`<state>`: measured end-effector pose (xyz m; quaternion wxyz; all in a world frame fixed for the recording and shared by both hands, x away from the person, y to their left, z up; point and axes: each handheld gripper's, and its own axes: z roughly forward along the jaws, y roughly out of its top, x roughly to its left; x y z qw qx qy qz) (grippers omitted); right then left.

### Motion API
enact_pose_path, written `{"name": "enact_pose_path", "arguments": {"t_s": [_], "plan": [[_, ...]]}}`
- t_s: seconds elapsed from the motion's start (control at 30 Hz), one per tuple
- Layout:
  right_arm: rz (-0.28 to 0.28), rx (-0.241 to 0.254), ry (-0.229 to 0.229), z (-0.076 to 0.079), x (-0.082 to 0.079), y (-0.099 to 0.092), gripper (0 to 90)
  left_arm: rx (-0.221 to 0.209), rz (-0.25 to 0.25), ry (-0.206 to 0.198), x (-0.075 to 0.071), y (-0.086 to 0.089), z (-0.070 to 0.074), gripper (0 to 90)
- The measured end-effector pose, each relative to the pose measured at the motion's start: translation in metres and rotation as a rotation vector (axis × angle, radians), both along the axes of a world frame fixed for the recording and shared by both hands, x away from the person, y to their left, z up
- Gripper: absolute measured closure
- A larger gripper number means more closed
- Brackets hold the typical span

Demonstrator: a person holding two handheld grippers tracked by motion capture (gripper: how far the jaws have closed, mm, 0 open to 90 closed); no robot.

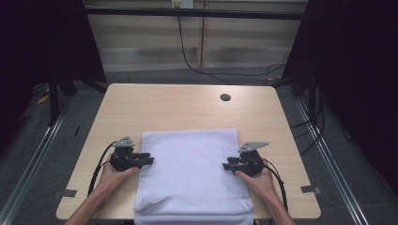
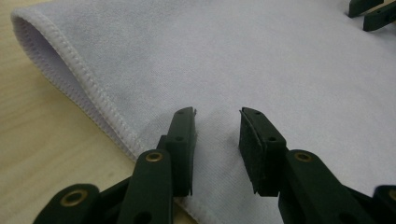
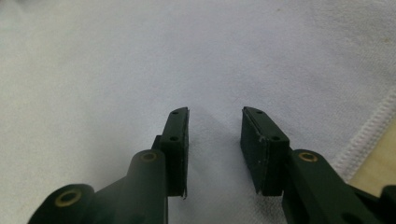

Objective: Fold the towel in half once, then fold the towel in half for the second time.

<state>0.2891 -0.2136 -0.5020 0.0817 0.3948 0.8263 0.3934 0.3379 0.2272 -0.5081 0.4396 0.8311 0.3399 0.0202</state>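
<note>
White towel (image 1: 190,173) lies folded on desk (image 1: 187,105) w/ near end overhanging; left tool (image 1: 149,160) & right tool (image 1: 226,166) sit half-open, holding nothing, so closing now risks pinching just the top layer.

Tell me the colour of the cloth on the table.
The cloth is plain white with a stitched hem, clearest in the left gripper view.

We see a dim high view with black, unlit sides; light falls softly from above on the table (image 1: 187,105). Both gripper views blur toward their far edges.
</note>
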Motion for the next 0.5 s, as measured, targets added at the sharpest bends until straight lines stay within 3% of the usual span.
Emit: {"name": "enact_pose_path", "arguments": {"t_s": [0.3, 0.37, 0.5], "plan": [[0.049, 0.01, 0.001, 0.0, -0.05, -0.003, 63.5, 0.023, -0.07, -0.004, -0.051, 0.009, 0.003, 67.3], [0.049, 0.022, 0.008, 0.0, -0.057, -0.004, 63.4, 0.015, -0.061, 0.001, -0.058, 0.01, 0.003, 67.3], [0.06, 0.016, 0.028, 0.002, -0.069, -0.002, 63.2, 0.014, -0.088, 0.011, -0.07, 0.012, 0.004, 66.8]]}}
